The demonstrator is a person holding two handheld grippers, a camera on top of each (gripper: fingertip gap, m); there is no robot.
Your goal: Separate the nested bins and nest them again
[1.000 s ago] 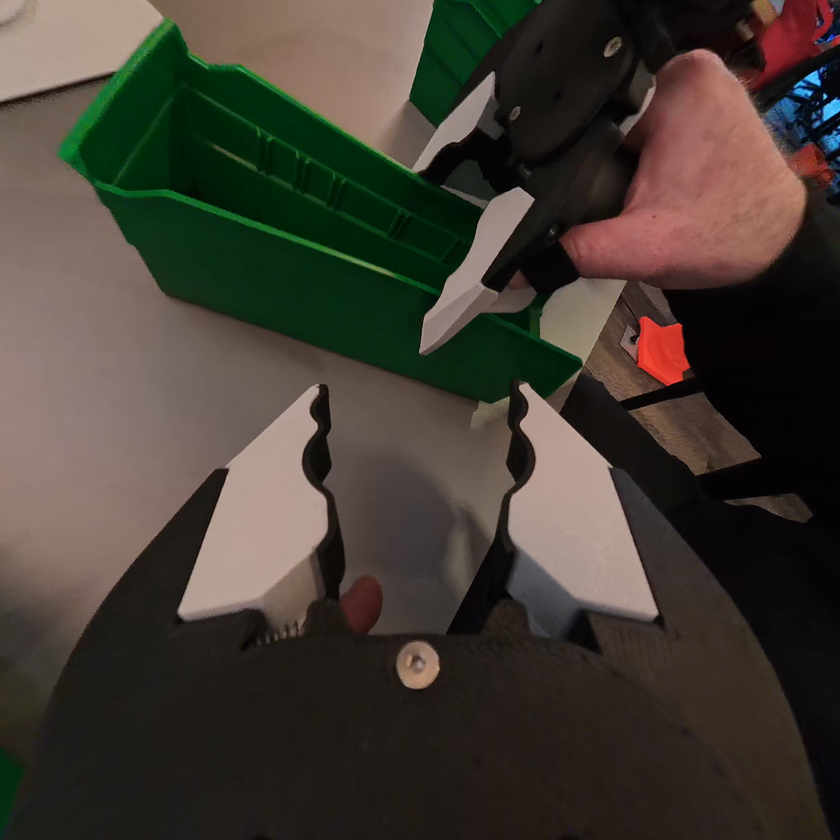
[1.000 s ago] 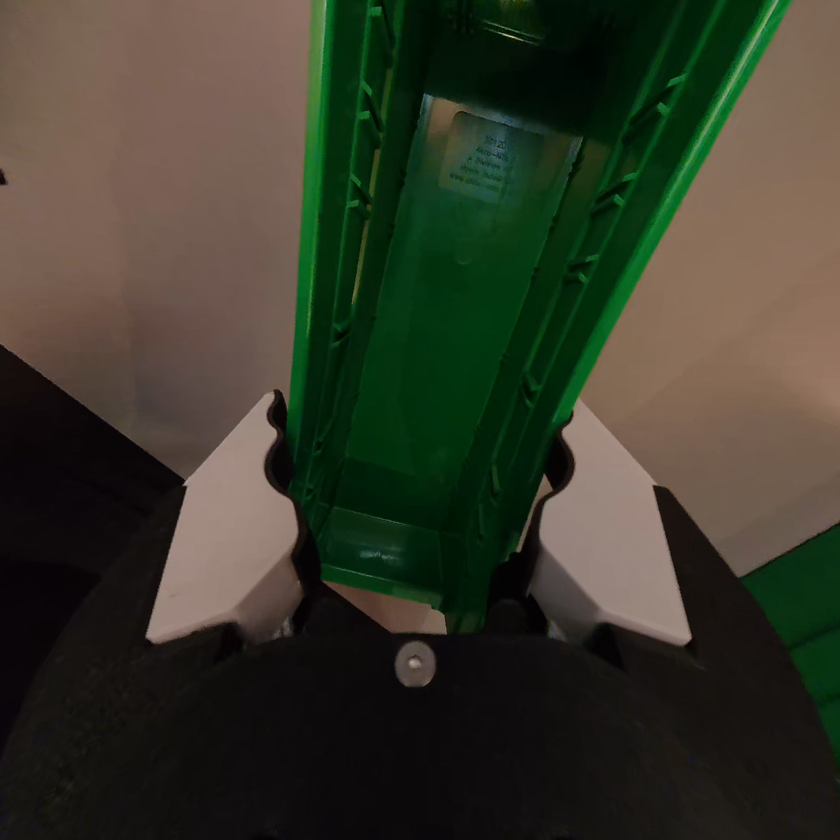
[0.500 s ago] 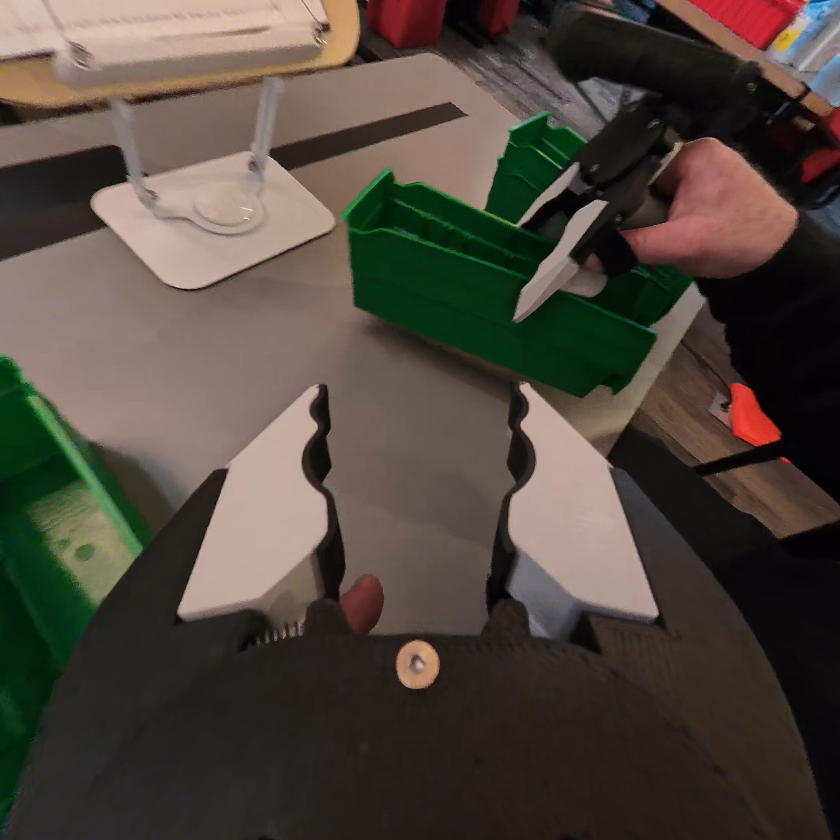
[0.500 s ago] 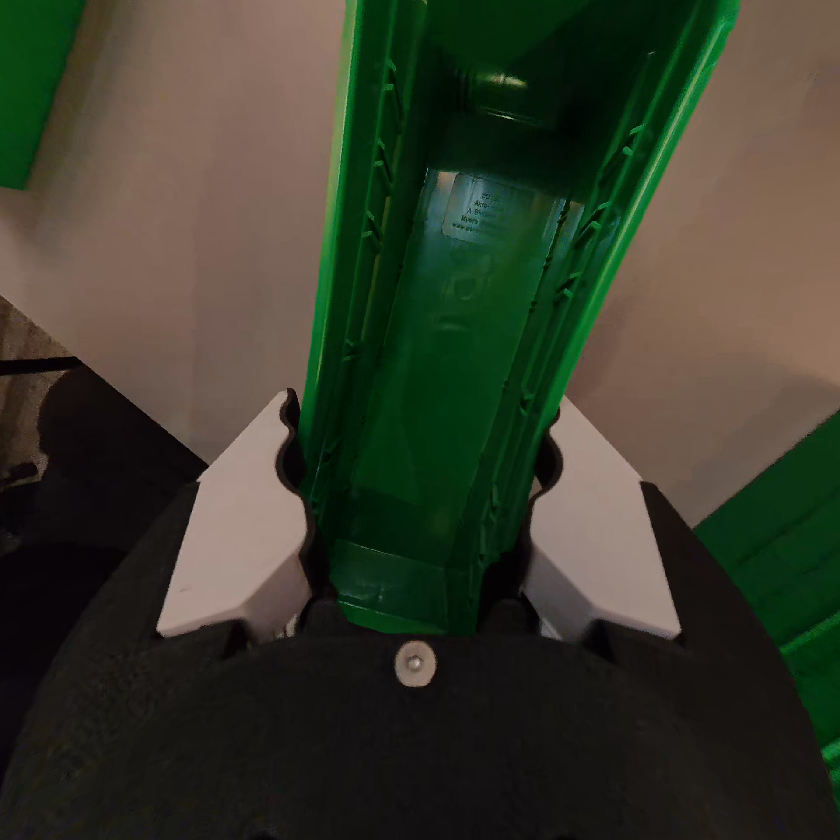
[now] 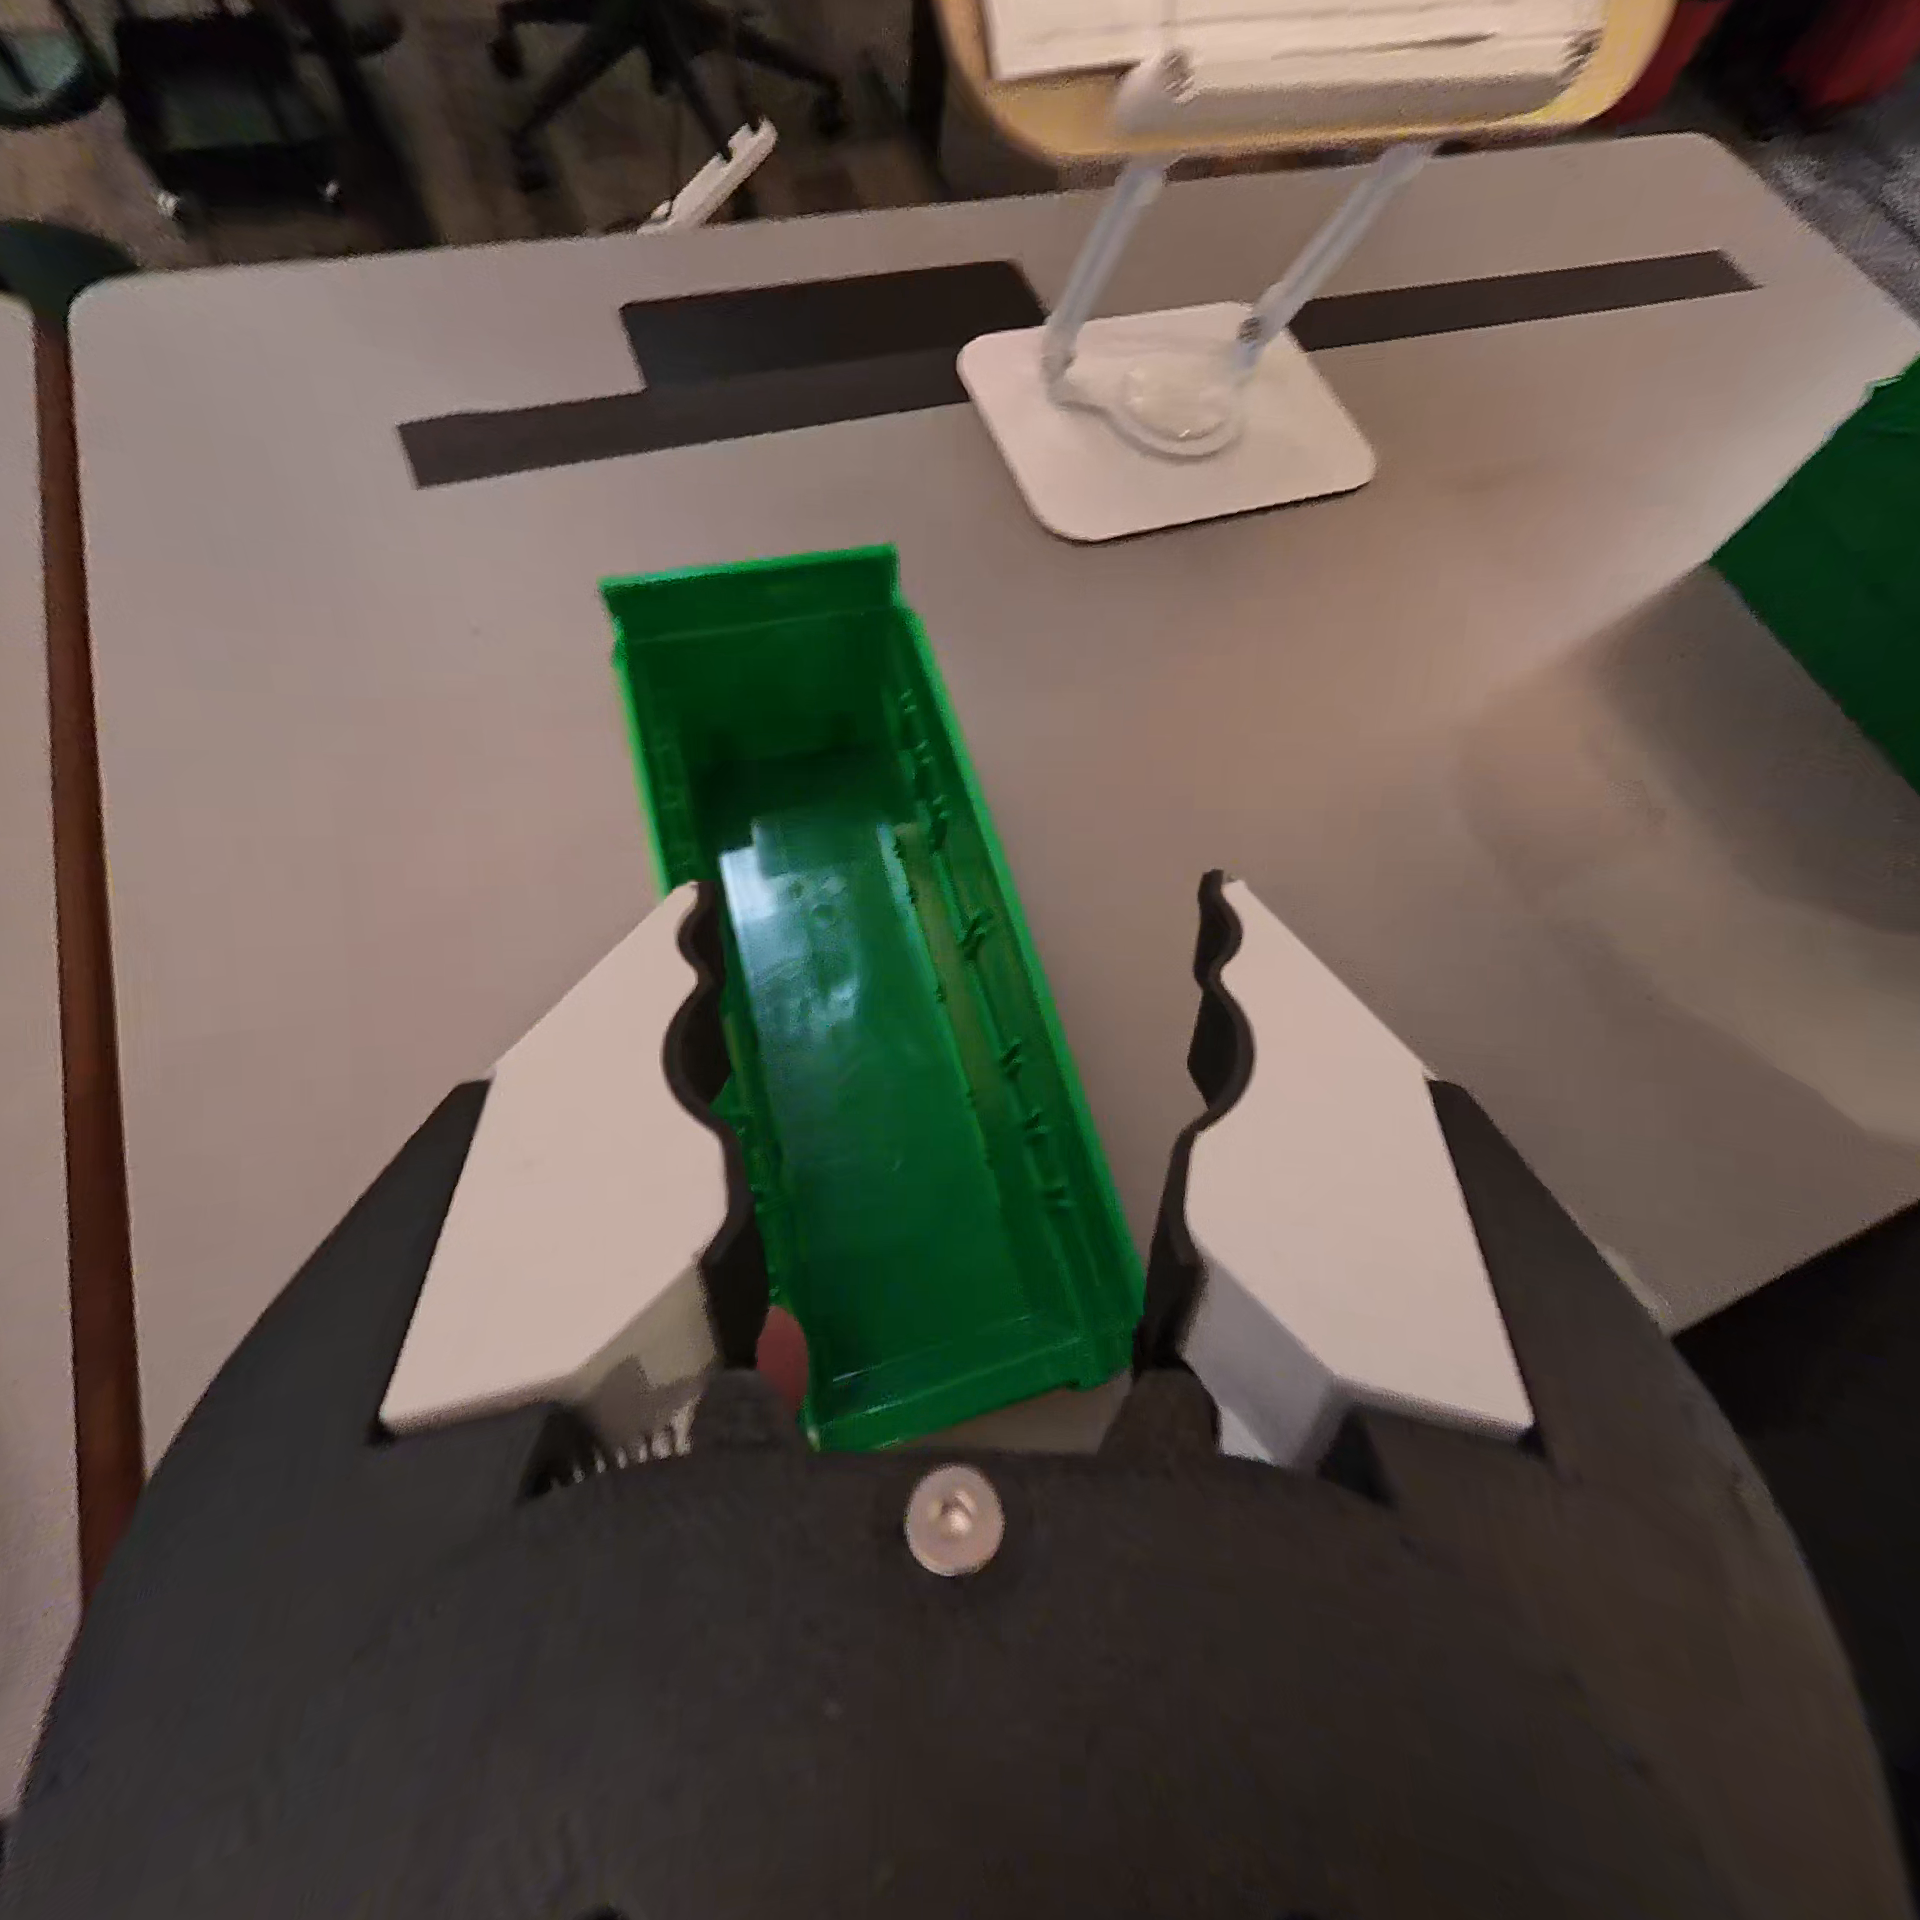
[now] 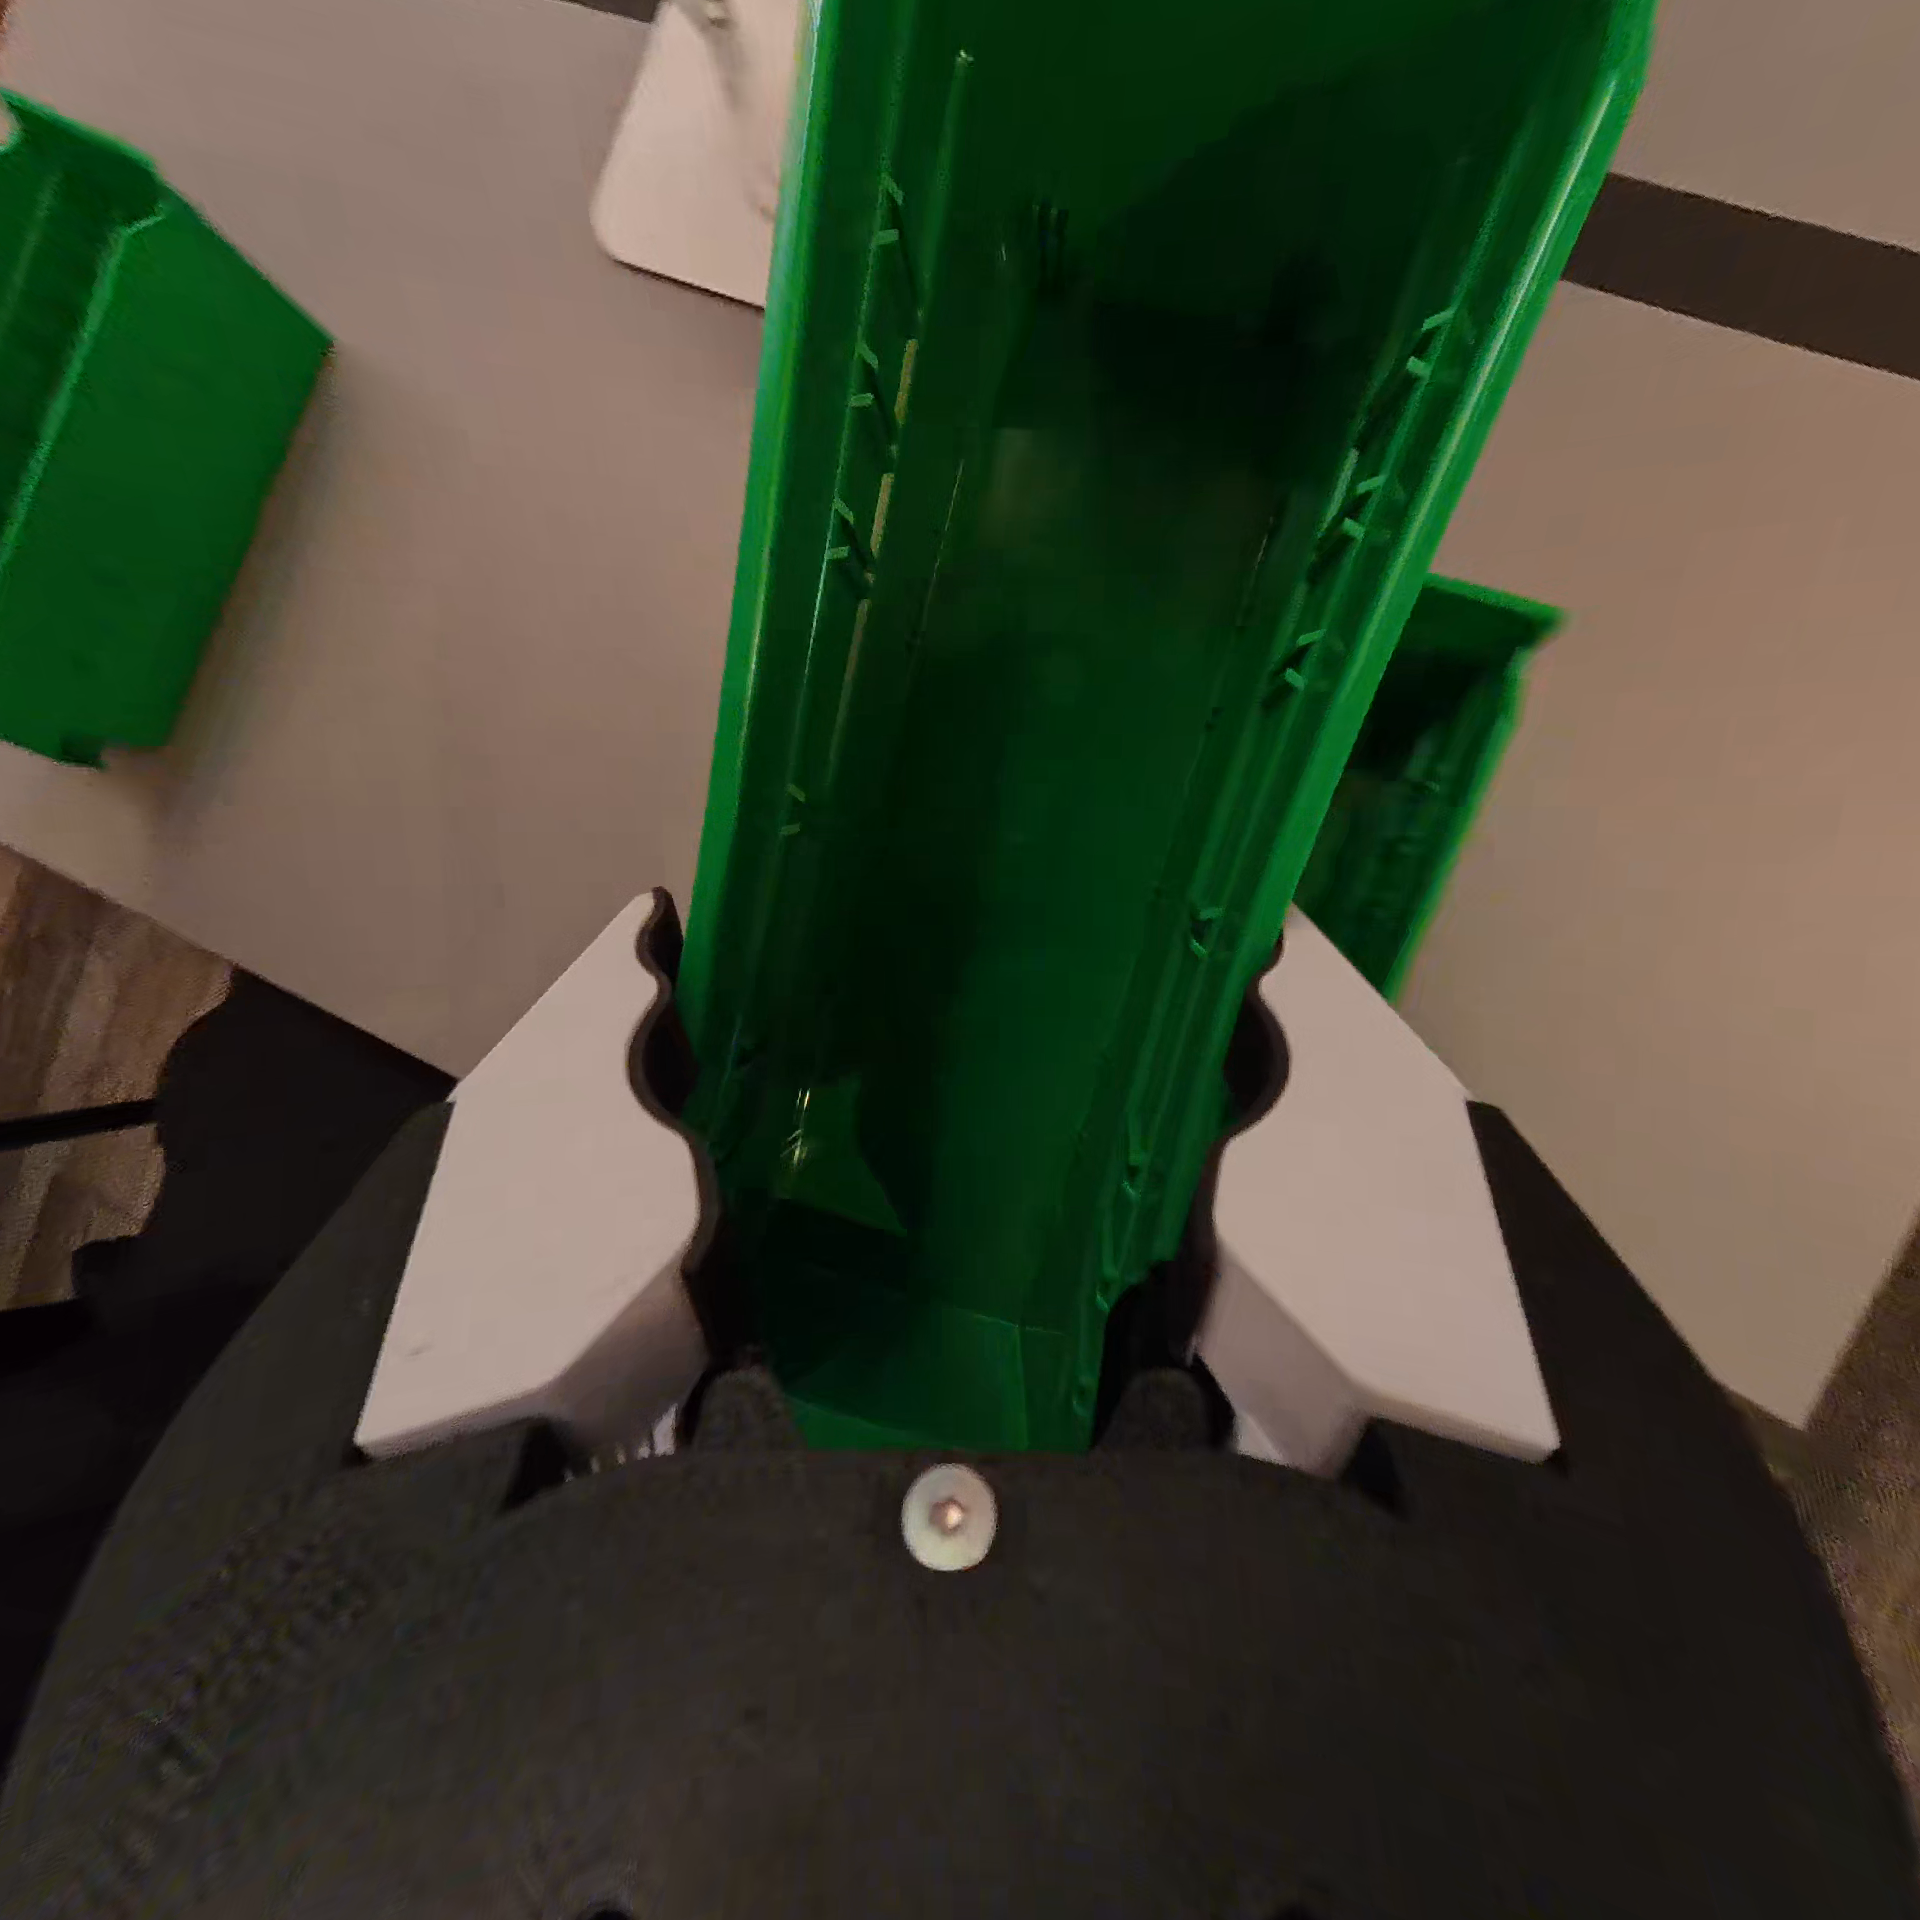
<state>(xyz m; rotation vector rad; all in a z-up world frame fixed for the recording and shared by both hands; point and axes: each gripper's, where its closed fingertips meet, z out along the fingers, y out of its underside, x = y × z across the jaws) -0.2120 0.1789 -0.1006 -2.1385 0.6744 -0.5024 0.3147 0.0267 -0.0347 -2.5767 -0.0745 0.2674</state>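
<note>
Right wrist view: right gripper [image 6: 961,1060] pinches a green bin [image 6: 1122,623] — re-nesting next; left gripper [image 5: 951,1049] spread — needs alignment over lower-centre bin [image 5: 883,1039].

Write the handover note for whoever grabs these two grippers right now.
Left gripper: open, holding nothing, poised over the lone green bin lying open side up on the grey table.
Right gripper: shut on the sides of a long green bin, carried above the table.
Another green bin sits beyond the held one; a further green bin lies at the left edge of the right wrist view.
Done: bins look separated.
Left: probably nest the held bin into one on the table, then the rest.
</note>
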